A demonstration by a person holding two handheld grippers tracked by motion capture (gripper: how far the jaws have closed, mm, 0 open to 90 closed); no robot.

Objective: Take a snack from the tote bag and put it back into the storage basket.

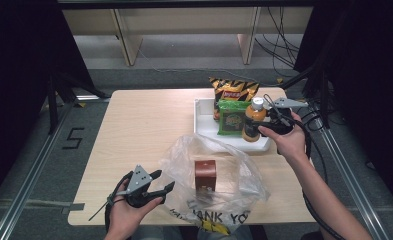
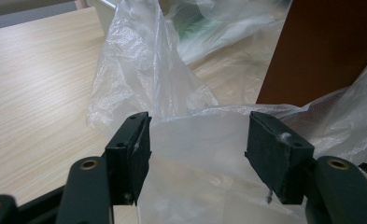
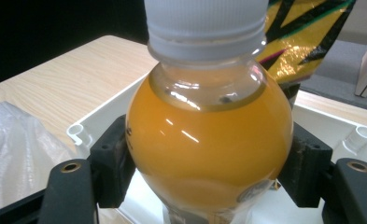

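An orange juice bottle [image 1: 254, 120] with a white cap stands upright at the front right of a white tray [image 1: 202, 117]. My right gripper [image 1: 256, 127] is shut on its bulging body [image 3: 209, 135], one pad pressed on each side. Near the table's front edge my left gripper [image 1: 165, 180] is open at the left rim of a clear plastic bag [image 1: 234, 170]. In the left gripper view the bag's film [image 2: 139, 60] lies between and beyond the wide-apart jaws. A brown box [image 1: 205, 173] stands upright inside the bag, and shows at the right [image 2: 321, 46] of that view.
A yellow and black chips bag [image 1: 233, 89] and a green snack pack [image 1: 231, 118] stand in the tray behind and left of the bottle. The wooden table [image 1: 144, 125] has bare room on its left half. Cables trail past the right edge.
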